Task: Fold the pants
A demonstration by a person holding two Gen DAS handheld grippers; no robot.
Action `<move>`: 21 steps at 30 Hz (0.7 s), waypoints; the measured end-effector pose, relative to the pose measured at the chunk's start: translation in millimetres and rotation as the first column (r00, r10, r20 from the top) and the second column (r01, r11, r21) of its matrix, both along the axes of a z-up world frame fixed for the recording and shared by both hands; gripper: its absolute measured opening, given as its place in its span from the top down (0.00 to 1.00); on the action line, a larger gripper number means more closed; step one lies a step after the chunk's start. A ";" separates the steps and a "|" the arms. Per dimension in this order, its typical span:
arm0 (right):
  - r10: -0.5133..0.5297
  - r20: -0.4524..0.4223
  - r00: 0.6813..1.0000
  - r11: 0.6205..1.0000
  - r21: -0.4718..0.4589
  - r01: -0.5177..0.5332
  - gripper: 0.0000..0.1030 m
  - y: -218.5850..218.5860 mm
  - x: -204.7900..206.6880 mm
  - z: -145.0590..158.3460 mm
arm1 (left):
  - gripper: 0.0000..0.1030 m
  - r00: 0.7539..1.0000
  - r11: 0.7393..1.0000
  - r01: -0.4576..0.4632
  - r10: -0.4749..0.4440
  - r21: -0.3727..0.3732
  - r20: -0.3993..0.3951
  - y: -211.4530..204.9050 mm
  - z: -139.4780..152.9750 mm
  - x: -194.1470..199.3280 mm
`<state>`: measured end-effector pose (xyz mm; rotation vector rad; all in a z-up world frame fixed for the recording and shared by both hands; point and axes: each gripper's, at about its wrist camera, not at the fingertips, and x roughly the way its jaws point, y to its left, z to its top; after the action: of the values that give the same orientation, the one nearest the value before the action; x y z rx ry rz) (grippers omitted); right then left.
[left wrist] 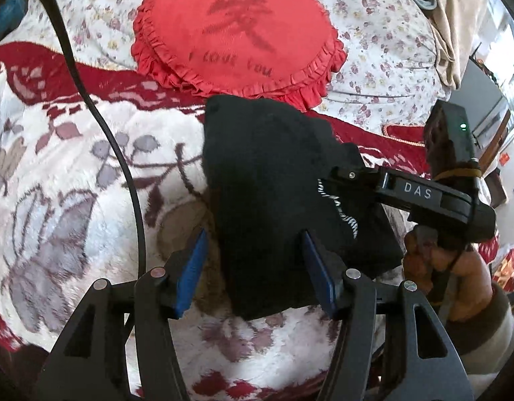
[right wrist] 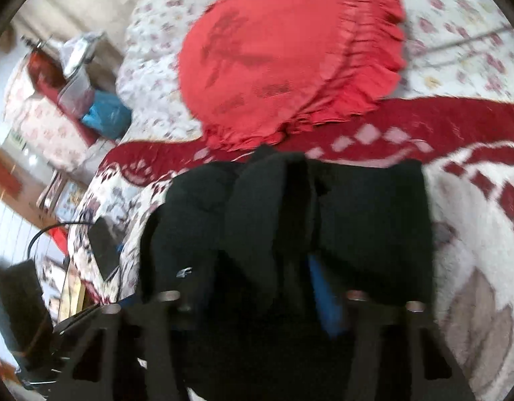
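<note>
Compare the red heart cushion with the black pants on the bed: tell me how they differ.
The red cushion is bright, with a frilled edge and printed lettering; the black pants are dark and almost plain, apart from a small white mark. The cushion lies flat and spread out farther back; the pants are bunched in folds nearer the cameras. Nothing touches the cushion, while the pants sit between the claws. Both are soft fabric lying on the bed's blanket.

"I LOVE YOU" on the red cushion (left wrist: 236, 33); "DAS" on the right gripper (left wrist: 417, 191)

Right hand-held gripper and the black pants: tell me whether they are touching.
Touching. The left wrist view shows the right hand-held gripper with fingertips buried in the black pants, which hang from it.
</note>
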<state>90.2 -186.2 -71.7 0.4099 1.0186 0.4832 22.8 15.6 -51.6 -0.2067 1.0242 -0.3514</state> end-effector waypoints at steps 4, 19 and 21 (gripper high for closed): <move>0.042 0.080 0.996 0.999 -0.029 -0.040 0.72 1.1 -14.1 24.7 | 0.43 1.000 1.000 -0.002 0.002 0.009 0.014 3.2 10.6 -2.5; -0.081 0.033 0.996 0.964 -0.253 0.087 0.64 -66.2 -33.5 4.2 | 0.43 1.000 1.000 0.010 -0.010 0.027 0.020 -24.5 20.5 -0.7; -0.102 0.038 0.994 0.961 -0.253 0.108 0.54 -71.7 -35.2 14.3 | 0.43 1.000 0.999 0.004 -0.005 0.047 0.025 -26.8 23.8 4.8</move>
<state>55.1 -258.0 -57.4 0.2261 1.0150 0.2567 27.6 -11.2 -27.8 -0.1576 1.0070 -0.3333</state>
